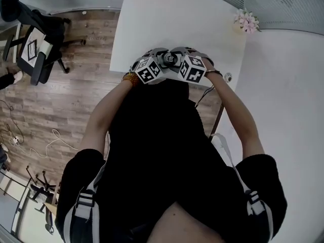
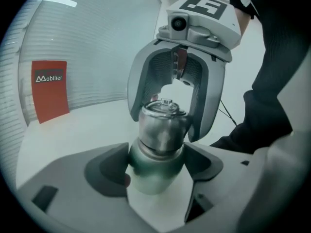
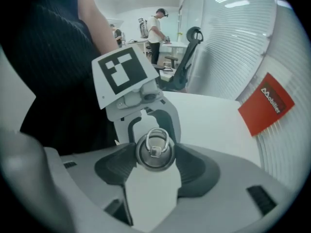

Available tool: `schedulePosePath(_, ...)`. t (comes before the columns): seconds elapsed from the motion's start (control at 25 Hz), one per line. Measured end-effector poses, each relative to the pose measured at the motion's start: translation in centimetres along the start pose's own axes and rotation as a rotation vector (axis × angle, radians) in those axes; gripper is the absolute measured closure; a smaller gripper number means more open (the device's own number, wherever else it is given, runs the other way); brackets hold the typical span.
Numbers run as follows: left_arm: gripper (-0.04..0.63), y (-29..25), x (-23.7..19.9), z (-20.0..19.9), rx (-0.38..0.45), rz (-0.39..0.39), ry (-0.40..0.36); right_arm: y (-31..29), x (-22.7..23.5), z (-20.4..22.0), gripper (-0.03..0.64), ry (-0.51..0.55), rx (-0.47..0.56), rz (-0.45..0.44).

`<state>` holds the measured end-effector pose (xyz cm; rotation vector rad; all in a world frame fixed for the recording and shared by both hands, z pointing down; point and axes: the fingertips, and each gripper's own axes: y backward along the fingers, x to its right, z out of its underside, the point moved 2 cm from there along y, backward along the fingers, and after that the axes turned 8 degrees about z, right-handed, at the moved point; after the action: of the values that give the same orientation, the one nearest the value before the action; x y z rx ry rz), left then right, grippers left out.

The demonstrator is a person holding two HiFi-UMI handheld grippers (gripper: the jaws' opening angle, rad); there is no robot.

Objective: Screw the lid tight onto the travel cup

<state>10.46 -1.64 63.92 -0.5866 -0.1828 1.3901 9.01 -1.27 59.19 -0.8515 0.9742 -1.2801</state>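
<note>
The travel cup (image 2: 151,176) has a pale green body and a steel lid (image 2: 163,125) with a ring handle on top. My left gripper (image 2: 156,167) is shut on the cup's body, a pad on each side. From above, my right gripper (image 2: 165,126) straddles the lid. In the right gripper view I look straight down on the lid (image 3: 155,152), and my right gripper (image 3: 155,155) presses it from both sides. The left gripper's marker cube (image 3: 121,74) shows just beyond. In the head view both grippers meet at the lid (image 1: 169,59), close to my chest over the near edge of the white table (image 1: 167,19).
A red sign (image 2: 48,89) leans on the ribbed wall behind the table. A small bunch of pink flowers (image 1: 246,21) stands at the table's far right corner. An office chair (image 1: 38,39) is on the wooden floor to the left. A person (image 3: 156,28) stands far back.
</note>
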Motion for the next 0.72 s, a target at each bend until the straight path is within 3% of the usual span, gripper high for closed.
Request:
schedulePosePath(0.16, 0.238, 0.1, -0.3, 0.3, -0.003, -0.077, 0.083, -0.3, 0.6, -0.2, 0.357, -0.192, -0.008, 0.054)
schedulePosePath(0.24, 0.238, 0.0, -0.3, 0.6, -0.018, -0.091, 0.073, -0.5, 0.6, -0.2, 0.357, -0.261, -0.012, 0.085)
schedulePosePath(0.32, 0.236, -0.1, 0.0, 0.9, -0.047, -0.059, 0.036, -0.4, 0.3, -0.1, 0.356, -0.266, -0.015, 0.091)
schedulePosePath(0.44, 0.212, 0.2, 0.6, 1.5, -0.093, 0.05, -0.061, 0.4, 0.0, -0.4, 0.307, -0.102, 0.008, 0.067)
schedulePosePath(0.6, 0.212, 0.7, 0.7, 2.6, -0.198, 0.176, -0.252, 0.8, -0.4, 0.0, 0.305, 0.279, -0.018, -0.015)
schedulePosePath(0.72, 0.213, 0.1, 0.4, 2.3, -0.236, 0.243, -0.341, 0.4, -0.7, 0.0, 0.305, 0.41, -0.045, -0.115)
